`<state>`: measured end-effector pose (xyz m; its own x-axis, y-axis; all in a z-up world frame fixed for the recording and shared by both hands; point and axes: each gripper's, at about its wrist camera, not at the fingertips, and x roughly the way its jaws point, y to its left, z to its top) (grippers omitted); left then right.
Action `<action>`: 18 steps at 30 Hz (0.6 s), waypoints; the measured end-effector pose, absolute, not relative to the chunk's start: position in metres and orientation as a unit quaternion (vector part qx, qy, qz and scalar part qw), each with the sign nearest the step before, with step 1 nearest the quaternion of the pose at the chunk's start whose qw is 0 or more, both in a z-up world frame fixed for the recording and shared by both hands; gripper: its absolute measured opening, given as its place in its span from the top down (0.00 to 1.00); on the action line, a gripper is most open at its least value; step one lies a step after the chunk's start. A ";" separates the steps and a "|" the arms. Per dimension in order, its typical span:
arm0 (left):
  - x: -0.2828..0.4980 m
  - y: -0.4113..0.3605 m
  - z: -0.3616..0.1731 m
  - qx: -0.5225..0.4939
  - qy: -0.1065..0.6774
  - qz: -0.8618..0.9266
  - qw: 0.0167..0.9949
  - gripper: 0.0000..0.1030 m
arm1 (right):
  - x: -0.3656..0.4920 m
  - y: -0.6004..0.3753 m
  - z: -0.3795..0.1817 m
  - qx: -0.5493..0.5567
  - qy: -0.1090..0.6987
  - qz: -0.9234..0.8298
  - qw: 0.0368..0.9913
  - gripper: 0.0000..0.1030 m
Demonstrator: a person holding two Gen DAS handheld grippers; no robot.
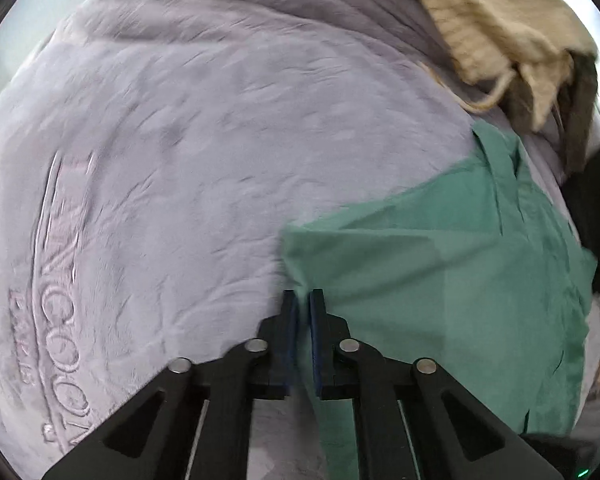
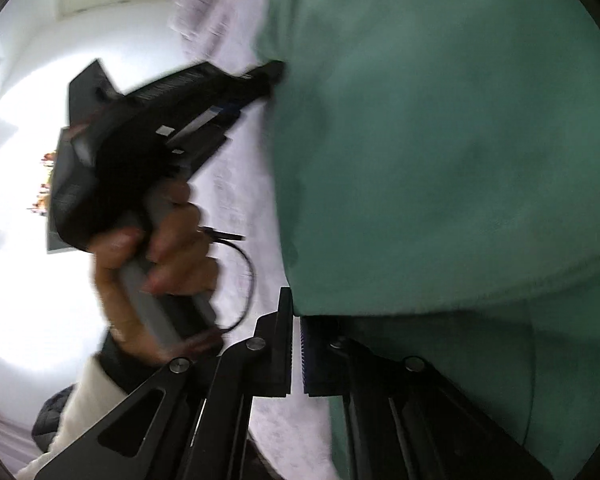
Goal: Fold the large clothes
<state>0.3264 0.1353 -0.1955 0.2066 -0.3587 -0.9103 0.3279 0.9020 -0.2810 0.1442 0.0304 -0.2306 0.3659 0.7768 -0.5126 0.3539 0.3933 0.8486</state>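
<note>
A green garment (image 1: 440, 264) lies on a lilac plush blanket (image 1: 188, 152). My left gripper (image 1: 304, 300) is shut on the garment's left edge, the cloth pinched between its pads. In the right wrist view the green garment (image 2: 440, 152) fills the right side, and my right gripper (image 2: 296, 312) is shut on its lower edge. The left gripper (image 2: 274, 72) also shows there, held in a hand, its tip at the garment's left edge.
A beige knit garment (image 1: 496, 24) and a dark one (image 1: 596, 208) lie at the blanket's far right. Embossed lettering (image 1: 60, 300) marks the blanket at left. The person's hand (image 2: 156, 256) and a cable (image 2: 244, 280) are left of the garment. A bright wall is behind.
</note>
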 end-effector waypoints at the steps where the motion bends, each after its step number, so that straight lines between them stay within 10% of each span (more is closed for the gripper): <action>1: 0.327 0.137 -0.196 -0.017 0.589 -0.219 0.778 0.91 | 0.144 0.035 -0.234 0.520 0.546 0.167 0.635 0.97; 18: 0.221 0.115 -0.128 0.032 0.551 -0.202 0.809 0.91 | 0.077 -0.098 -0.166 0.388 0.562 0.091 0.725 0.95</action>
